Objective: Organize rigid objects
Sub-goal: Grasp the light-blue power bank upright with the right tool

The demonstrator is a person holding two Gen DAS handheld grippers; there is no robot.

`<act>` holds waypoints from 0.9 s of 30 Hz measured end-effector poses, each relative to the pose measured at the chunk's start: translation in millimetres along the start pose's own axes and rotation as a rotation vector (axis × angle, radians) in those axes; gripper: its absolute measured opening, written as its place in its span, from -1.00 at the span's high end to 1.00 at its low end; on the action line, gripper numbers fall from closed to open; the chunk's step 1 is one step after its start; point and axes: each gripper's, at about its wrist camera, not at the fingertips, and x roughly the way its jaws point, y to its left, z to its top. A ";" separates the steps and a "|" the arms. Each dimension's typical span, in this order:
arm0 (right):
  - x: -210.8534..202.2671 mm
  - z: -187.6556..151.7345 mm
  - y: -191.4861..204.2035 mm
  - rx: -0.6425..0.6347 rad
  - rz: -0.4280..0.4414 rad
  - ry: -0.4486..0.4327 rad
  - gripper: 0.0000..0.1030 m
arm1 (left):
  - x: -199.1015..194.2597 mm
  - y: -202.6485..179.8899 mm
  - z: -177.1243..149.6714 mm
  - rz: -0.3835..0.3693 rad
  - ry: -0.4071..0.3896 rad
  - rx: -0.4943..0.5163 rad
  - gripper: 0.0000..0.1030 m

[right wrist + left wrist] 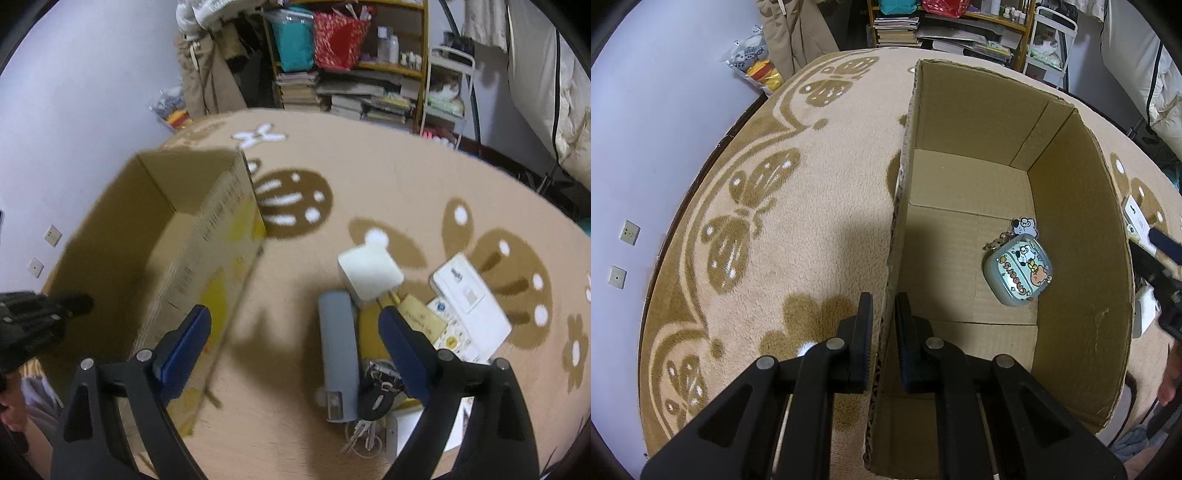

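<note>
An open cardboard box (1078,236) stands on the patterned rug, and a pale green cartoon case with a keychain (1018,271) lies on its floor. My left gripper (882,314) is shut on the box's left wall, one finger on each side of the cardboard. My right gripper (295,325) hangs open above the rug, to the right of the box (207,236), with nothing between its fingers. Under and just right of it lies a pile: a grey rectangular case (338,350), a white square block (369,273), a white flat device (471,299), keys (376,391) and small cards.
The beige rug (812,206) with brown butterfly shapes reaches to a pale wall at the left. A bookshelf (354,74) with stacked books, bags and bottles, plus a white rack, stands at the back. A person's hand shows at the far right of the left wrist view.
</note>
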 end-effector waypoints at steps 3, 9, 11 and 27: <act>14.6 -9.1 -7.6 0.009 -0.018 0.028 -0.87 | 0.0 0.2 0.0 0.003 0.000 0.002 0.78; 37.3 -21.0 -14.5 0.023 -0.041 0.088 -0.66 | -2.4 0.2 -0.3 0.010 0.001 0.009 0.78; 43.7 -23.7 -17.4 0.033 -0.043 0.105 -0.63 | -2.4 0.1 -0.3 0.010 0.001 0.009 0.78; 60.8 -33.7 -11.8 0.052 -0.053 0.142 0.06 | -2.4 -17.9 -4.1 0.121 -0.012 0.094 0.72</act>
